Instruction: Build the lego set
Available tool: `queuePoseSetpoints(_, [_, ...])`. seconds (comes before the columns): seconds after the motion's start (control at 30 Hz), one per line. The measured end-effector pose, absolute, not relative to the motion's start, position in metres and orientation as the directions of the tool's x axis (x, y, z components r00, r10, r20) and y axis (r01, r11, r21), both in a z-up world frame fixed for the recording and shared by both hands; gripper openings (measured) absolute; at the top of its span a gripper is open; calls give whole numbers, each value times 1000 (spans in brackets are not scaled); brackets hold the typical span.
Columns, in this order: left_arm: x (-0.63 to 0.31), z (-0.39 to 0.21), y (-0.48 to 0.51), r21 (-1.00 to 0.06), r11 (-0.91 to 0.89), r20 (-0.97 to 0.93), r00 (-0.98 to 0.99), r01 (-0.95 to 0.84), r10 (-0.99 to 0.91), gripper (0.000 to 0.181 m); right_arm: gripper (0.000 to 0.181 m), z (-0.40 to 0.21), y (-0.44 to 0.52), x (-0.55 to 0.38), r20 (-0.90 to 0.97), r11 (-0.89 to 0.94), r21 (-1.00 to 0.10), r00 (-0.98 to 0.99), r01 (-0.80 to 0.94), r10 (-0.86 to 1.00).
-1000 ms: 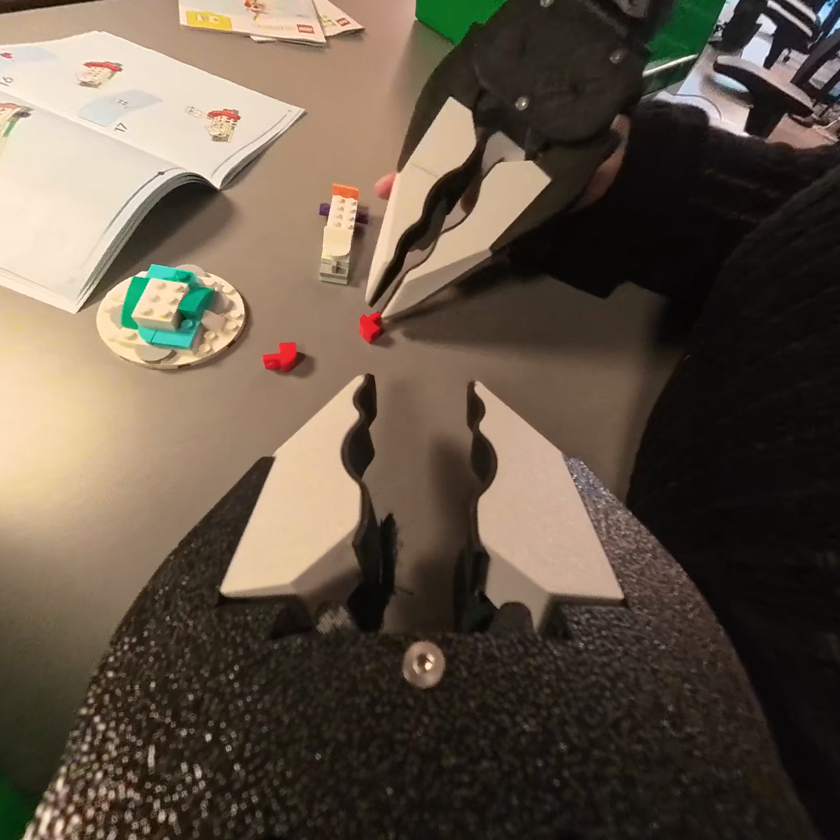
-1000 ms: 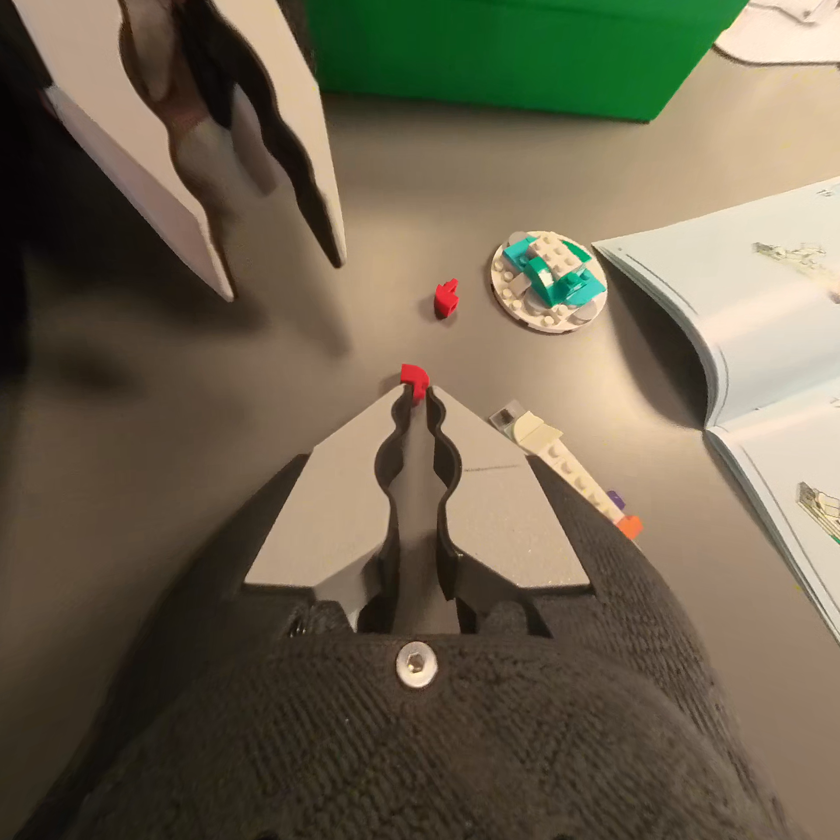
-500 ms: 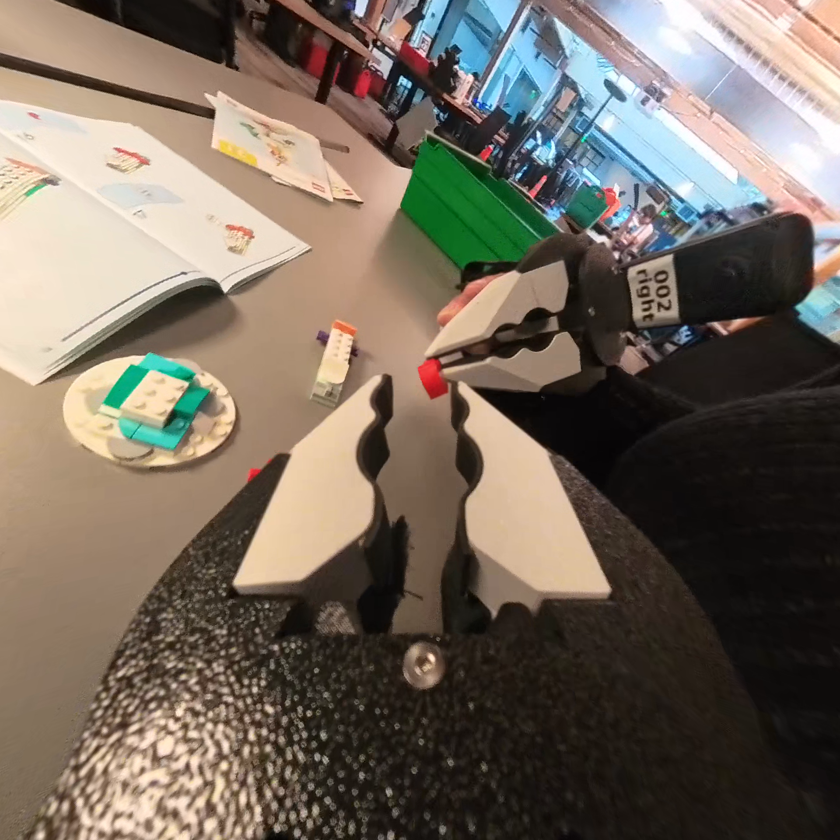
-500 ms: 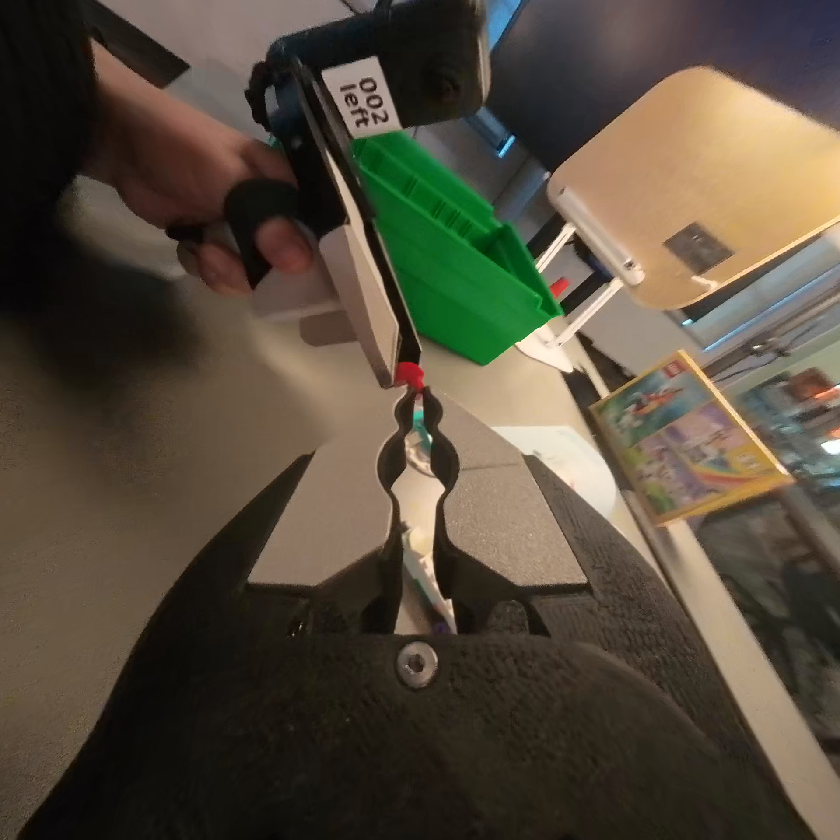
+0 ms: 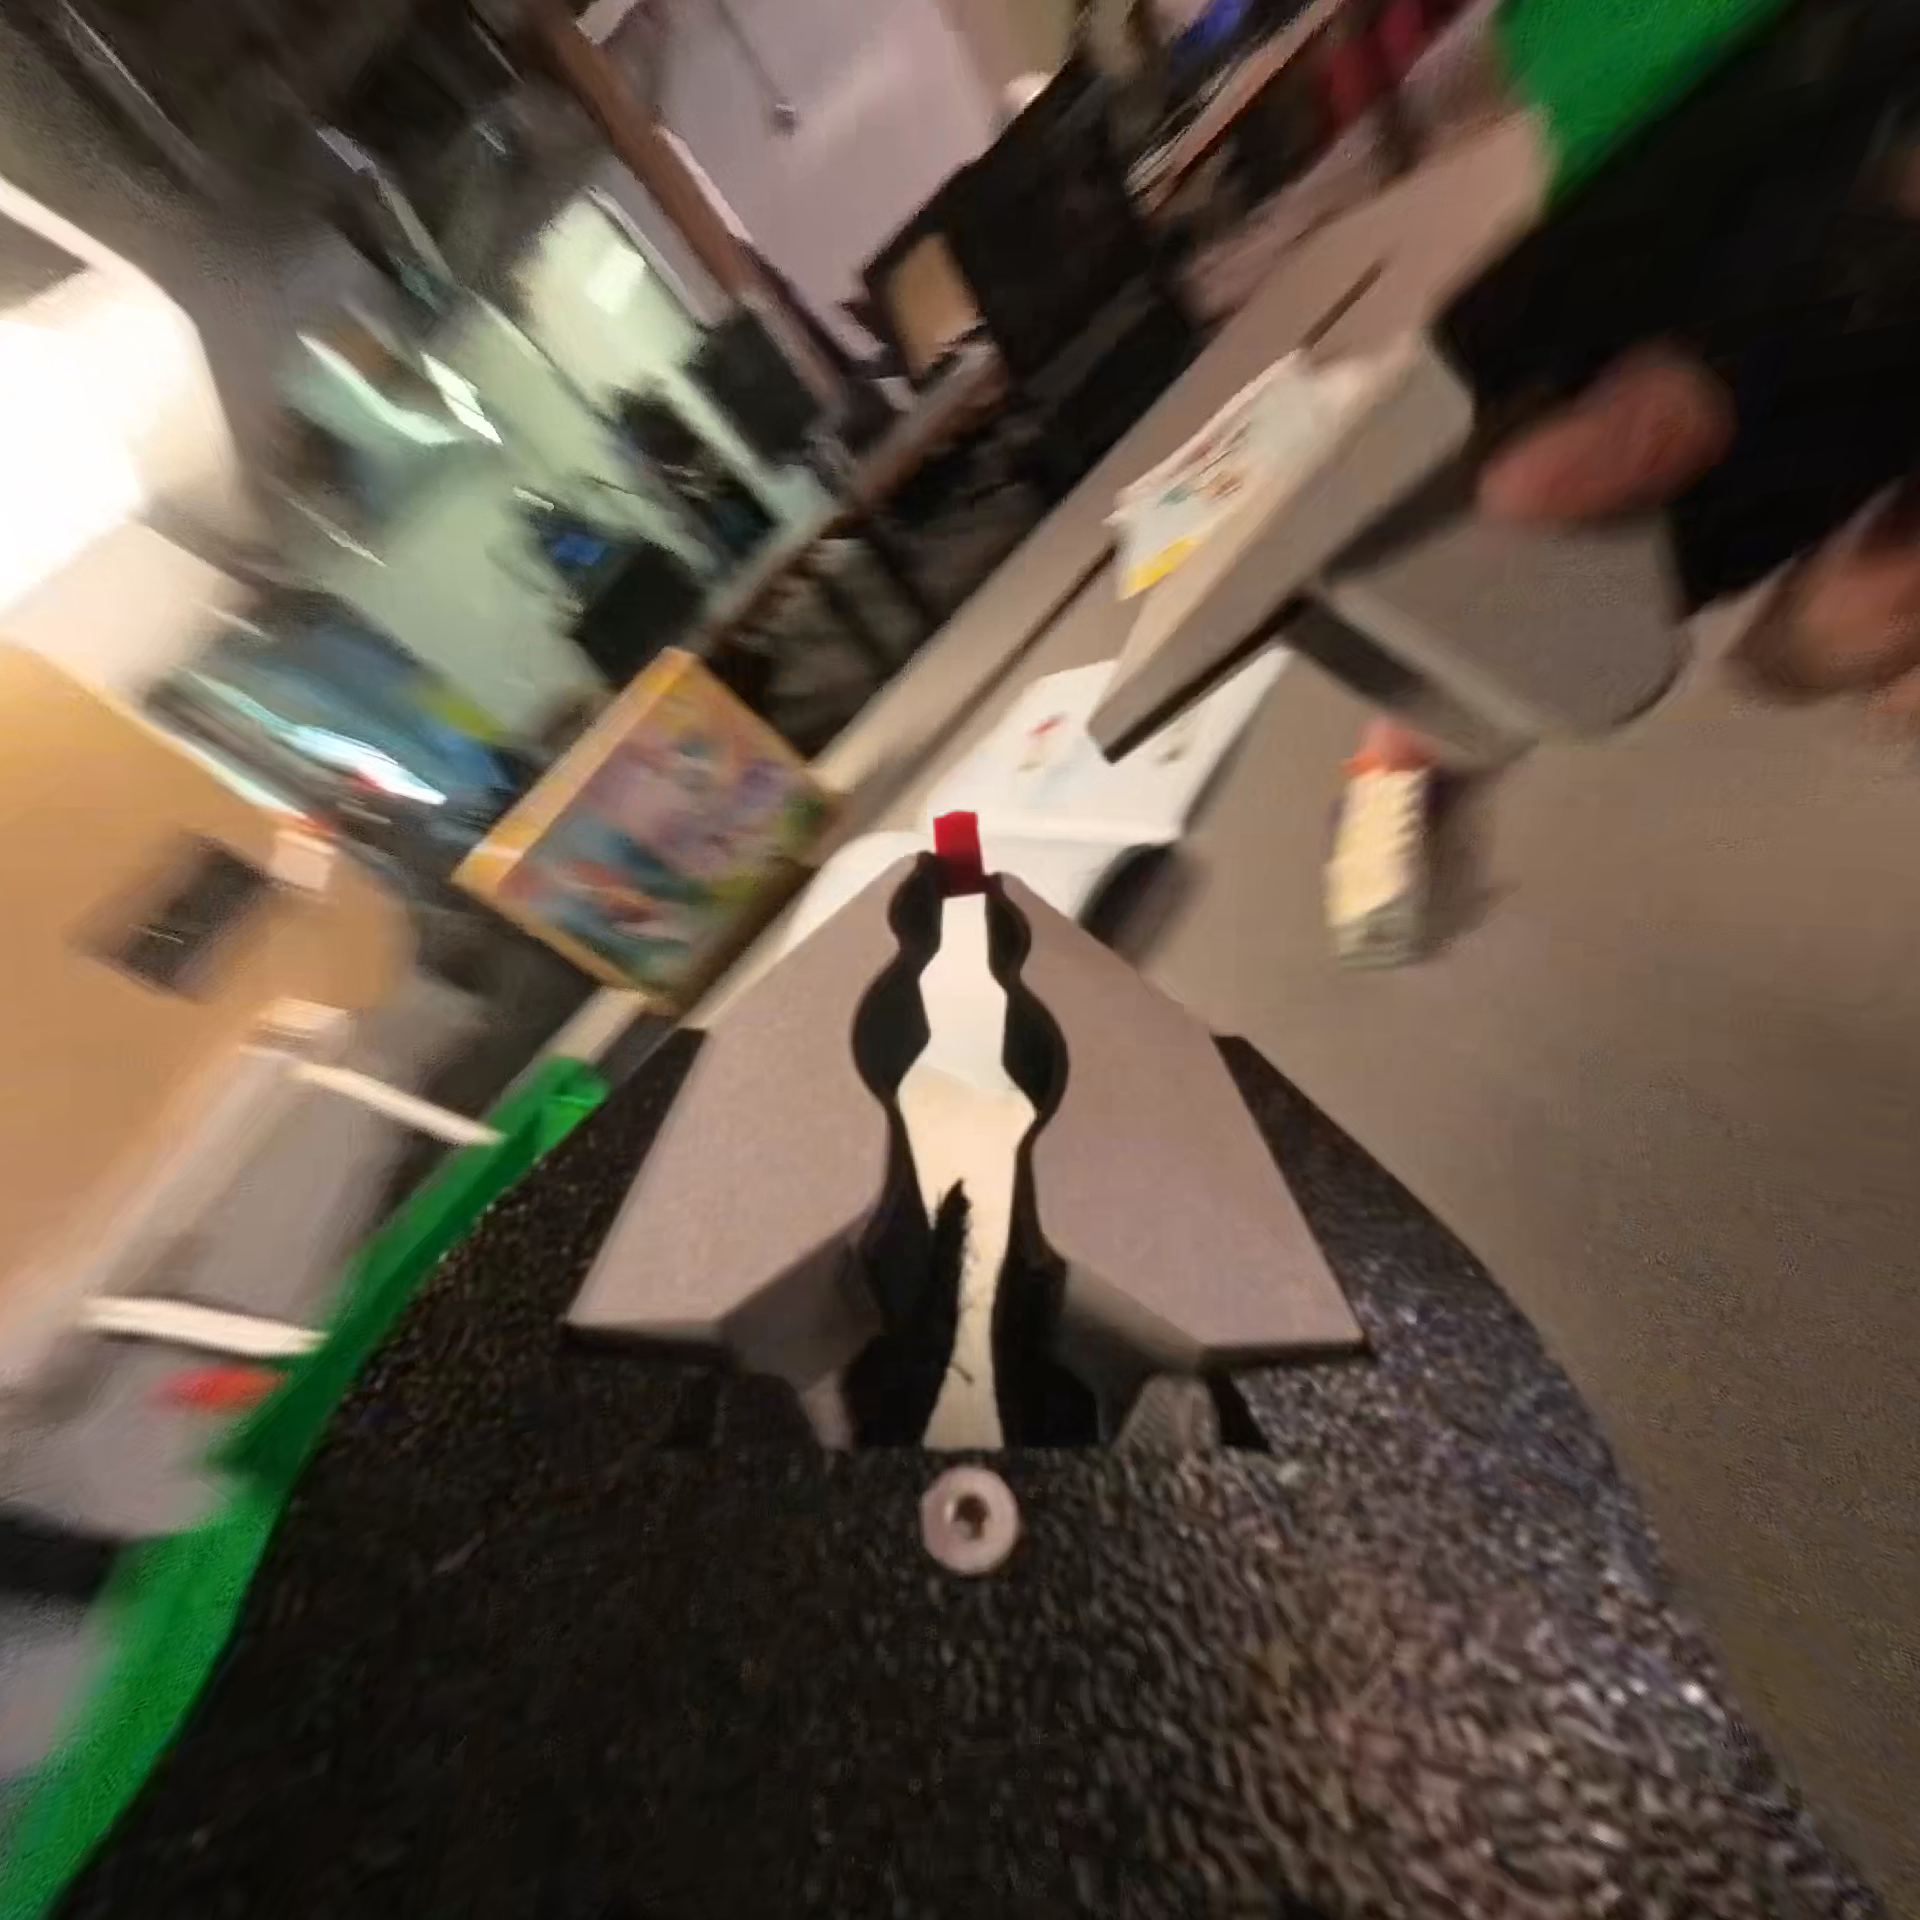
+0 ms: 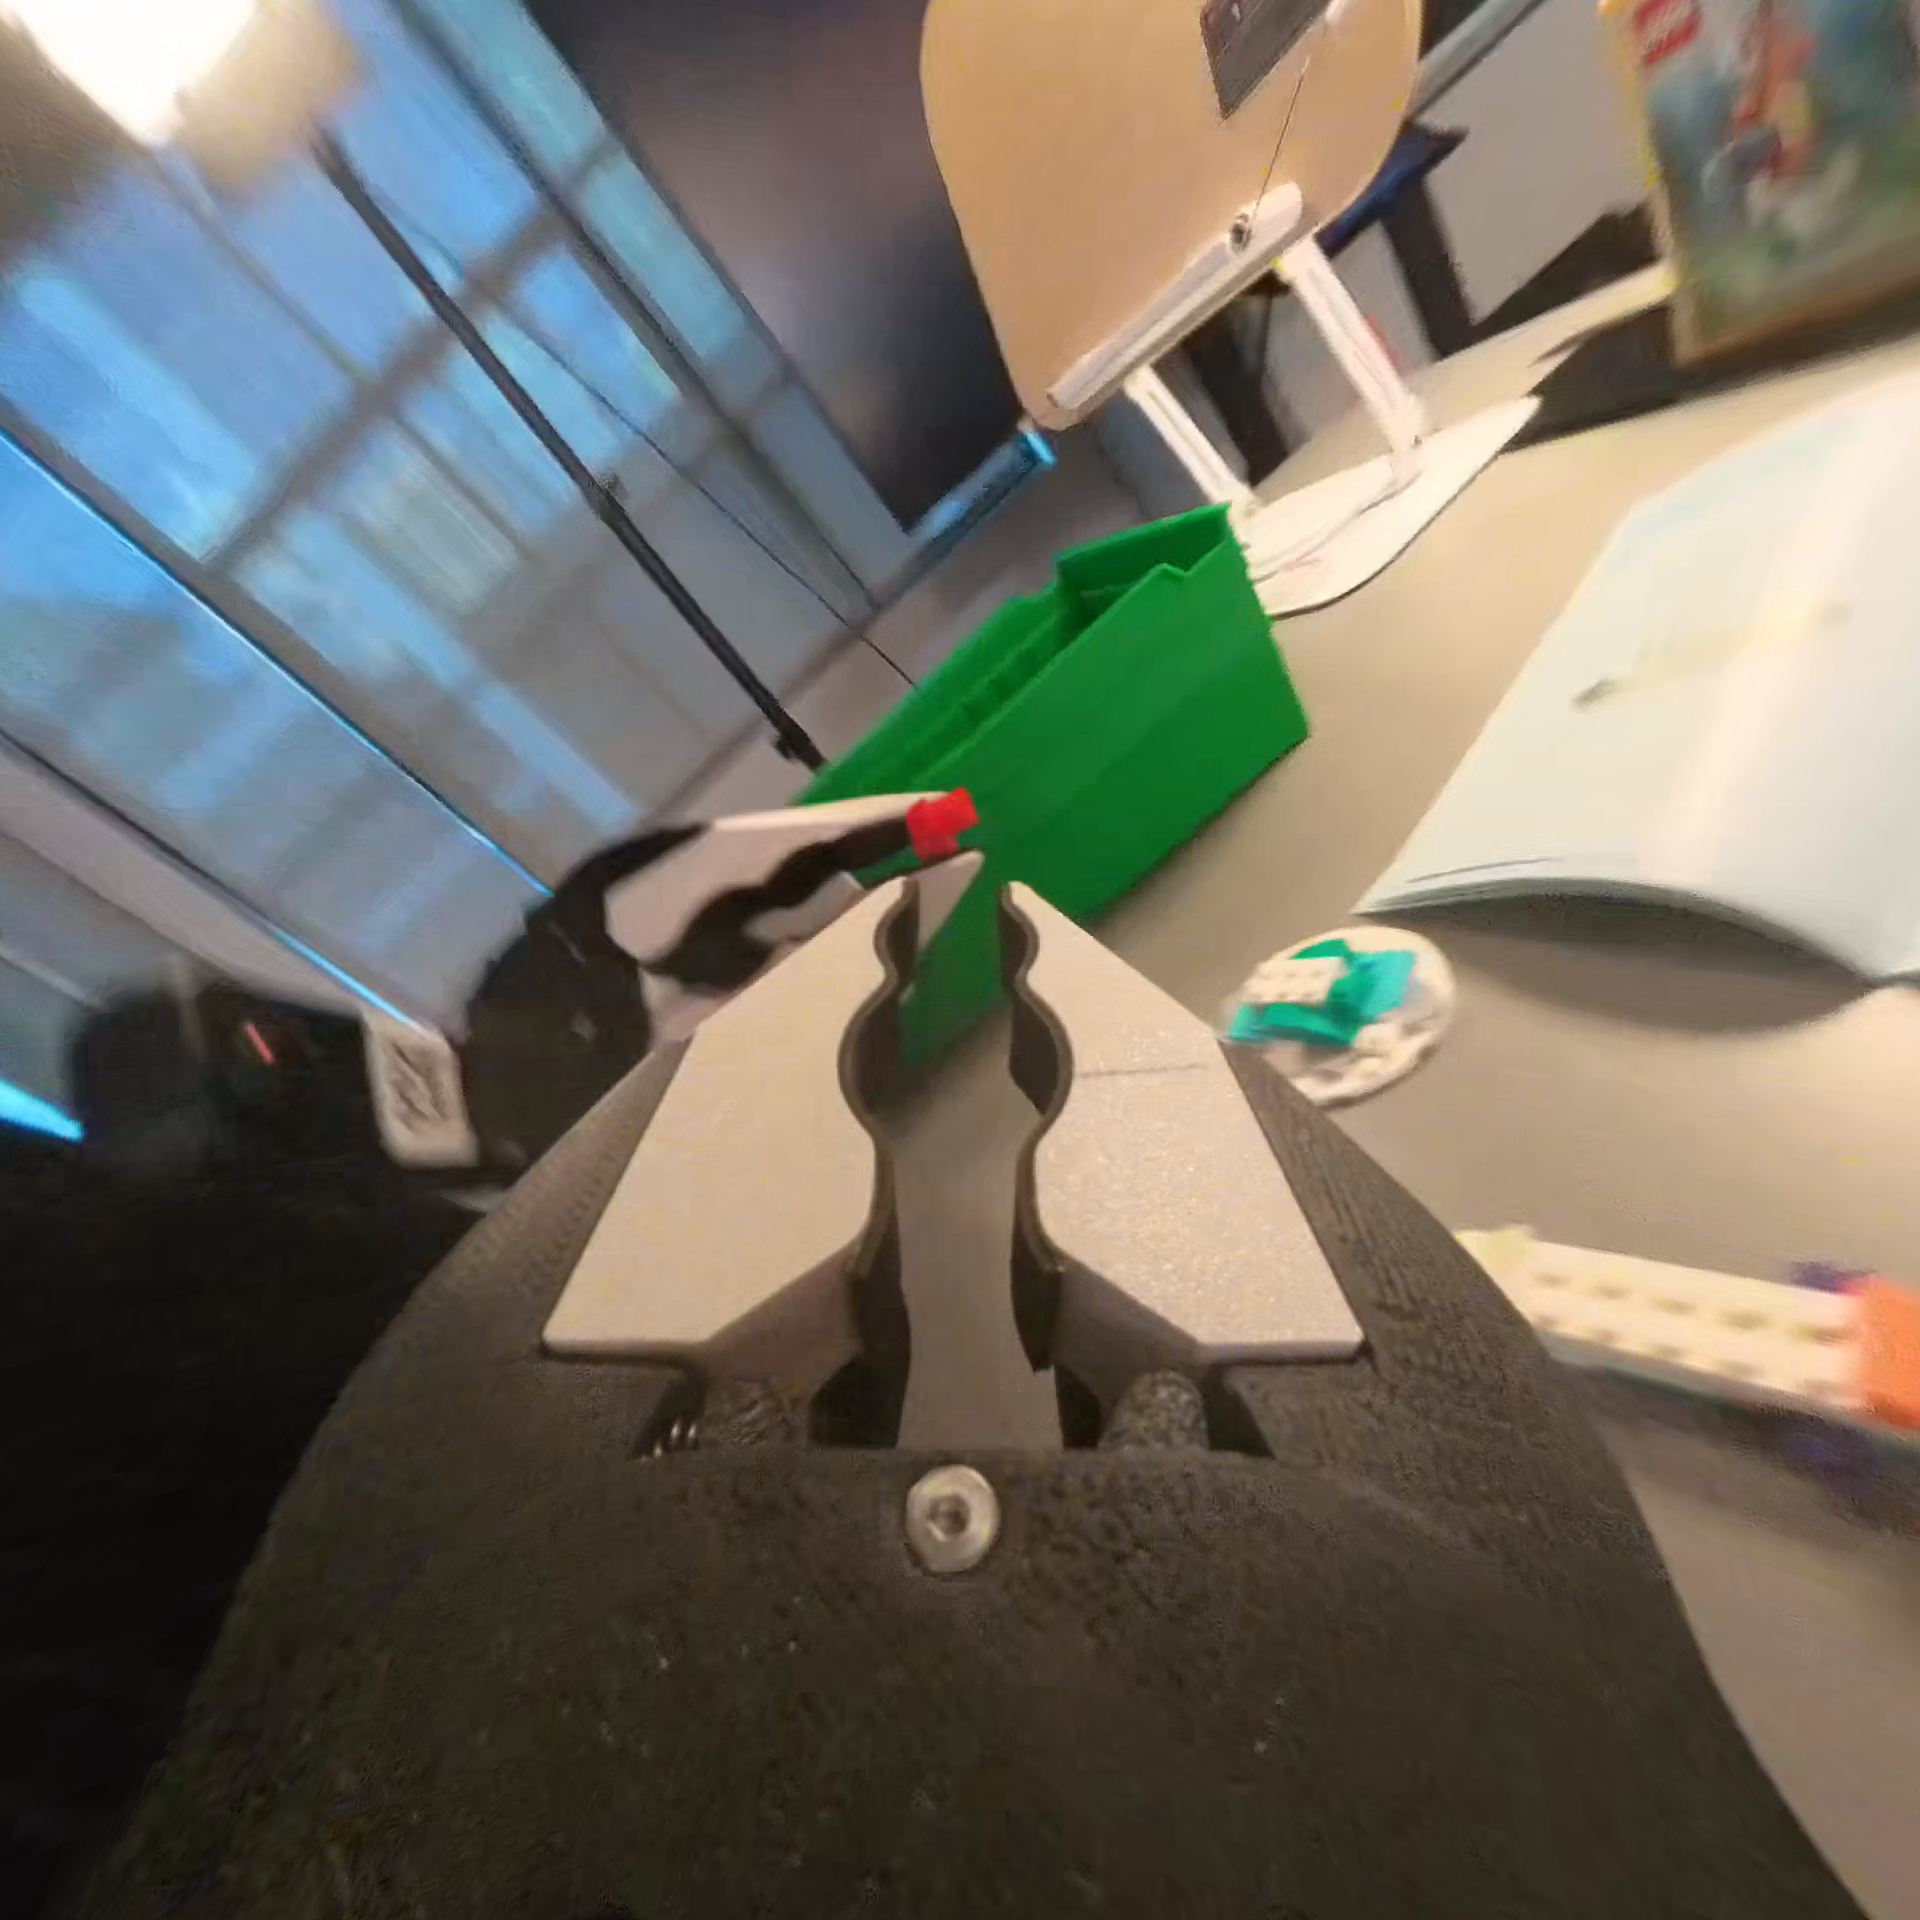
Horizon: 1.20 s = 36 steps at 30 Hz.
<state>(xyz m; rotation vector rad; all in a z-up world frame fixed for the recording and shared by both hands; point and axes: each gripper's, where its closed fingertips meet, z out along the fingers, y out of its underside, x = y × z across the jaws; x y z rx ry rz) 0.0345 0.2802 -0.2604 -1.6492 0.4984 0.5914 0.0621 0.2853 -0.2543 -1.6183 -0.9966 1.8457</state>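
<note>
Left gripper (image 5: pixel 961 881) raised above the grey surface (image 5: pixel 1621 1091), jaws pinching a small red brick (image 5: pixel 958 852) at their tips, right gripper (image 6: pixel 956 891) just beside it — jaws slightly spread, empty — round white-and-teal build (image 6: pixel 1340 1003) on the surface near a green bin (image 6: pixel 1122 748)

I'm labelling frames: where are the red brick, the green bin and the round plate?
red brick (image 5: pixel 961 854): left wrist view, its front face above the fingertips.
green bin (image 6: pixel 1122 727): right wrist view, its long outer wall.
round plate (image 6: pixel 1382 1049): right wrist view, bare white rim nearest the camera.
</note>
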Motion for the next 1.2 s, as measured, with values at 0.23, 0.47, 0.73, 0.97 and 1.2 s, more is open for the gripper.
queuePoseSetpoints(0.23, [27,-255,290,-299,-225,-953,279,-927,118,5,18,-260,293,52,-889,-894,-437,-198,101,412])
queuePoseSetpoints(0.47, [38,-266,296,-112,-225,-991,93,-968,92,6,11,-263,289,46,-919,-929,-359,-205,88,336])
queuePoseSetpoints(0.73, [41,-268,297,-84,-230,-994,63,-970,94,6,6,-266,293,47,-924,-935,-350,-188,63,333])
queuePoseSetpoints(0.97, [48,-296,302,-487,-215,-853,514,-846,-91,30,6,-272,330,73,-802,-803,-595,-38,-33,596])
queuePoseSetpoints(1.2, [95,-337,310,-820,-380,-284,880,-429,-382,49,6,-282,390,138,-378,-428,-897,314,108,871])
